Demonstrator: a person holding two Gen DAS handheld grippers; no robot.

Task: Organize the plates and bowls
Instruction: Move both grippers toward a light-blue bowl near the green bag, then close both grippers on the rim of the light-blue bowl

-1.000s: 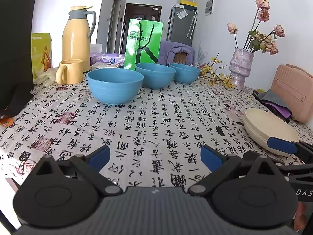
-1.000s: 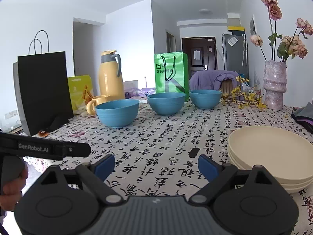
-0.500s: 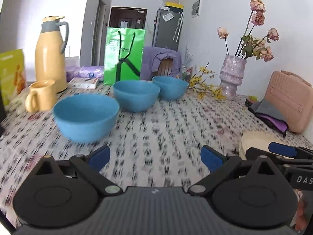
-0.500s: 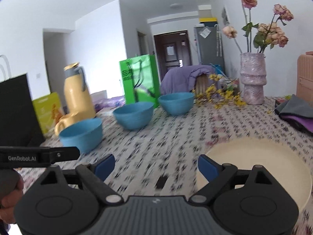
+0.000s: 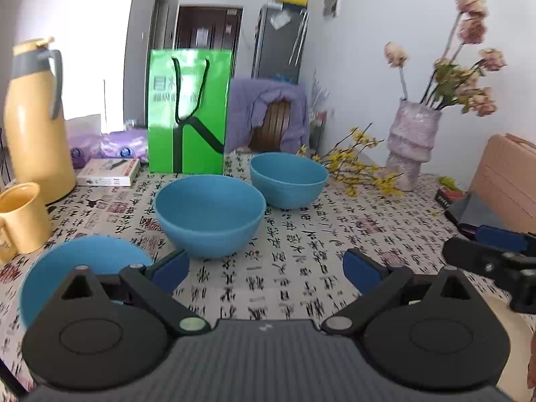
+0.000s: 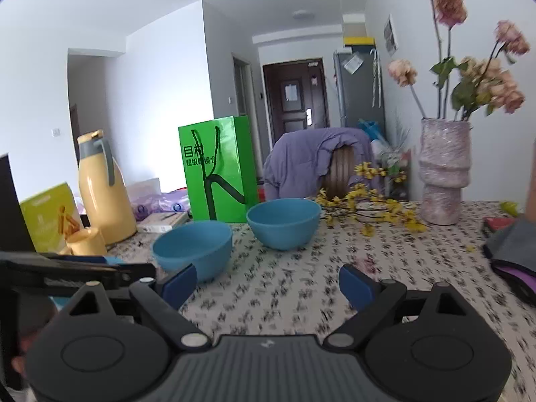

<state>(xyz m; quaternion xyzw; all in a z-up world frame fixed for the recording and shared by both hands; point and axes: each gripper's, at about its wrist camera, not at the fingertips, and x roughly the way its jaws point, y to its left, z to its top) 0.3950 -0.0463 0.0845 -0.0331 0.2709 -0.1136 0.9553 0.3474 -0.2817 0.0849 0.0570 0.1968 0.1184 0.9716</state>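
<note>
Three blue bowls are seen on the calligraphy-print tablecloth (image 5: 301, 268) in the left wrist view: near bowl (image 5: 67, 268) at lower left, partly hidden behind the left gripper's body; middle bowl (image 5: 209, 214) at centre; far bowl (image 5: 288, 179) just right of centre, further back. All stand upright, rims up, apart from one another.

Left gripper (image 5: 266, 268) is noted at the bottom of its frame, blue pads spread wide, nothing between them but tablecloth. Its left pad sits just in front of the near bowl; contact cannot be told.

Right gripper (image 6: 268, 283) is recorded at the bottom of the right wrist view, jaws likewise spread, empty. Only two bowls show clearly here; tablecloth is motion-blurred.

A cream plate edge (image 5: 512, 335) is glimpsed at lower right of the left view, under the right gripper's arm; how many plates are stacked cannot be told.

Background, upper half: green bag (image 5: 189, 110) at centre, yellow flask (image 5: 33, 124) and mug (image 5: 20, 221) at left, vase (image 5: 410, 147) with dried flowers at right.
</note>
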